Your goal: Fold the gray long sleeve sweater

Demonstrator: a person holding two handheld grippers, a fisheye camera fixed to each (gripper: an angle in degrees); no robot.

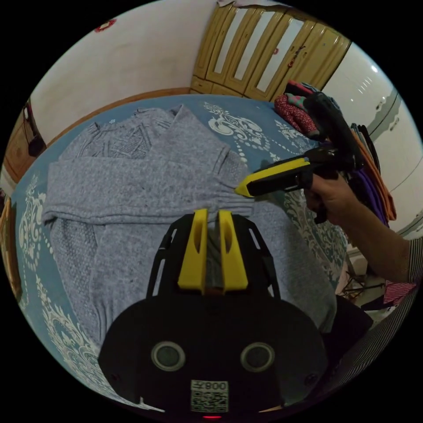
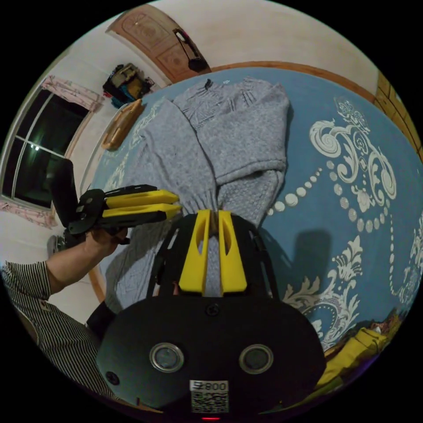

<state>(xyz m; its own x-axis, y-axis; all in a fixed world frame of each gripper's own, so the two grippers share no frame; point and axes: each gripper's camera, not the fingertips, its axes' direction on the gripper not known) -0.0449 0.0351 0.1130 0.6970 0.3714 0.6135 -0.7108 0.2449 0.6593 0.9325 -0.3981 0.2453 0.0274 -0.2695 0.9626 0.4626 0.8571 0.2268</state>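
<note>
The gray long sleeve sweater lies flat on a blue patterned bedspread, with one sleeve folded across its body. My left gripper is shut on a bunched fold of the sweater near the hem side, and gray knit shows between its yellow jaws. My right gripper comes in from the right, held by a hand, with its tip pinched on the same bunched fold close by. In the right gripper view the sweater stretches away from my right gripper, which is shut on the knit. The left gripper sits just to its left.
A yellow-wood wardrobe stands beyond the bed. A pile of colourful clothes rests at the bed's edge by it. In the right gripper view there is a dark window, a wooden door and the person's striped sleeve.
</note>
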